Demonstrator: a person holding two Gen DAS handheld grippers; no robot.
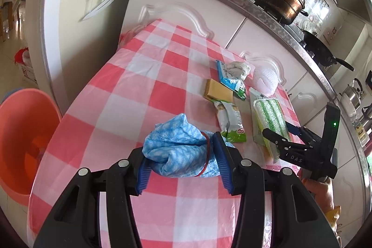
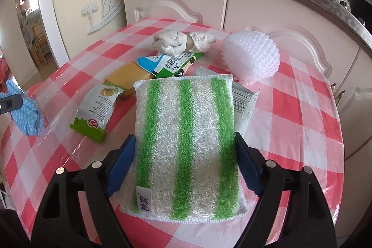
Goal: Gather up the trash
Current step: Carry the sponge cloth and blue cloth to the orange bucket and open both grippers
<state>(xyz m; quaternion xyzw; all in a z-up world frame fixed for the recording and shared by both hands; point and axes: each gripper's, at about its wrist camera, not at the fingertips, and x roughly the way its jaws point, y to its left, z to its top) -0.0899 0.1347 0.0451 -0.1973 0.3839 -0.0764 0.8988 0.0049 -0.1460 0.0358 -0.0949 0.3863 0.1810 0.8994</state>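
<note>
Kitchen table under a red-and-white checked plastic cloth (image 1: 162,76): the left gripper (image 1: 183,162) clenches a crumpled blue-and-white bag (image 1: 176,150), best carried level to the round orange plastic basin (image 1: 21,138), while the right gripper (image 2: 186,164) stands released astride a green-striped scouring pad (image 2: 186,143).

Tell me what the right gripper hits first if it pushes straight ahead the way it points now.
The right gripper already straddles the green-striped scrubbing pad; its jaws stand open beside it. Going on, it probably meets the checked tablecloth under the pad, though depth is unclear.
</note>
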